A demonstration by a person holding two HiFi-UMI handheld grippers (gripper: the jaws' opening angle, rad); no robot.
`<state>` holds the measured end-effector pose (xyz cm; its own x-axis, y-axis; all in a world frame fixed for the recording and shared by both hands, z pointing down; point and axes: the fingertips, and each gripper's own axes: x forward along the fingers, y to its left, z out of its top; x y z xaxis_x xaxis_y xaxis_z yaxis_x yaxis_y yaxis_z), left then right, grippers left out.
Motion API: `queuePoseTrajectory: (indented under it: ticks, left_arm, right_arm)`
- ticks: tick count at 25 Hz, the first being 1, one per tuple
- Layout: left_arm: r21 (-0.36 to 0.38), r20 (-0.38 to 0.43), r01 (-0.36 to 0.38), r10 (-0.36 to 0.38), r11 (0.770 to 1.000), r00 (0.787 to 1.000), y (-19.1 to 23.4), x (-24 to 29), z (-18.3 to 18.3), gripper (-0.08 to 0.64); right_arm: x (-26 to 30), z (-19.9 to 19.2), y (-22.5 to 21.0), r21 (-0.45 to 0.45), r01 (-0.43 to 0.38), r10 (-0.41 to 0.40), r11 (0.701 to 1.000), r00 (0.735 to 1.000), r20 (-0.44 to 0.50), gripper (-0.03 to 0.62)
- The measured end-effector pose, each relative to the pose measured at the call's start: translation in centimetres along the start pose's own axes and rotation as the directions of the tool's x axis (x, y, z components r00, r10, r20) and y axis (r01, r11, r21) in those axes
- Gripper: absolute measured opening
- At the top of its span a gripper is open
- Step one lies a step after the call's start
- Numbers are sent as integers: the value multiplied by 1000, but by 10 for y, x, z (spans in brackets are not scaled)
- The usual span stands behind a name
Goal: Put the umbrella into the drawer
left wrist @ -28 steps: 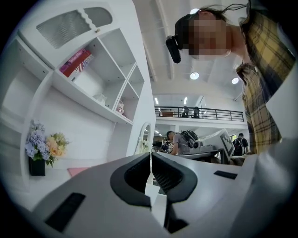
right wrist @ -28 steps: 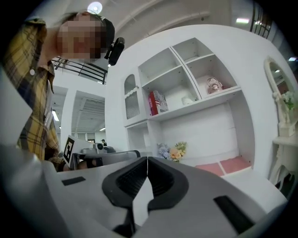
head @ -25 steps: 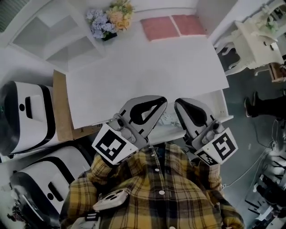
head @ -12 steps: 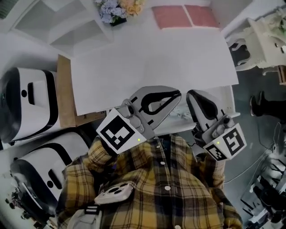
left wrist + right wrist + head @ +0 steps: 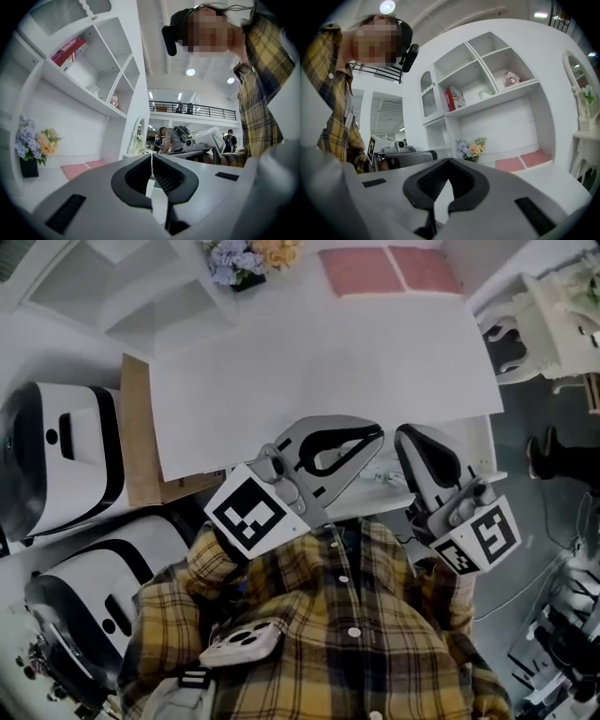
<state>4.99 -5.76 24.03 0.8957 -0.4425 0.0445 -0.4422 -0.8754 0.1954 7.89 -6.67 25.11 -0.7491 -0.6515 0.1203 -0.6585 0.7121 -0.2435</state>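
No umbrella shows clearly in any view. In the head view a white drawer (image 5: 480, 451) stands pulled out under the front edge of the white desk (image 5: 319, 352). A pale patterned thing (image 5: 382, 474) lies in it between my grippers; I cannot tell what it is. My left gripper (image 5: 375, 433) is shut and empty above the drawer, pointing right. My right gripper (image 5: 405, 439) is also shut and empty, close beside it. In the left gripper view the left gripper (image 5: 151, 159) has its jaws meeting. In the right gripper view the right gripper (image 5: 449, 161) has its jaws closed too.
Flowers (image 5: 248, 254) and two pink mats (image 5: 389, 268) sit at the desk's far edge, below a white shelf unit (image 5: 141, 287). White machines (image 5: 56, 465) and a wooden board (image 5: 141, 446) stand at the left. A white dressing table (image 5: 553, 315) is at the right.
Both grippers stay shut and almost where they were over the drawer. The head view has drifted slightly, so the desk sits a little further right in the picture.
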Motion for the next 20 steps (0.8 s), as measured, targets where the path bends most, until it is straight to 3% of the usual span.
queuePoseTrajectory:
  ticks: [20]
  left_arm:
    - [-9, -12, 10, -10, 1000, 1000, 4, -5, -6, 26]
  right_arm:
    - [3, -9, 10, -9, -30, 30, 1000, 999, -25, 15]
